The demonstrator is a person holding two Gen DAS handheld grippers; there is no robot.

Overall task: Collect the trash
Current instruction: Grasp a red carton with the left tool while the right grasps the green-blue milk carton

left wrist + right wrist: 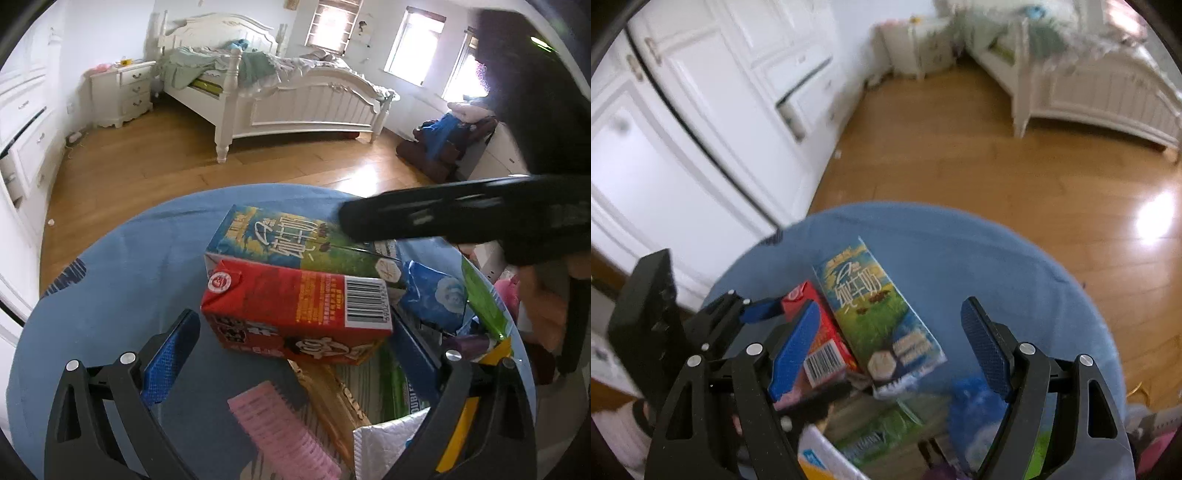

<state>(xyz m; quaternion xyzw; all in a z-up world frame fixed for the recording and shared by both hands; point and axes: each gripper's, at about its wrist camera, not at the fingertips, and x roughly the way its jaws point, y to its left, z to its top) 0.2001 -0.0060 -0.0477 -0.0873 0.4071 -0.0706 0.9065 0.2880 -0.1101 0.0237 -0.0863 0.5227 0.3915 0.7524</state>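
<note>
In the left wrist view, the left gripper (295, 354) is held with jaws apart around the red carton (295, 314), which is stacked against the green milk carton (295, 240) amid wrappers on the blue round table (110, 277), apparently gathered for pickup; bare tabletop is left toward the far rim. In the right wrist view, the right gripper (894, 350) is held wide open, nothing clamped, above the milk carton (879, 314), with clear cloth beside its right finger and the table edge well beyond
</note>
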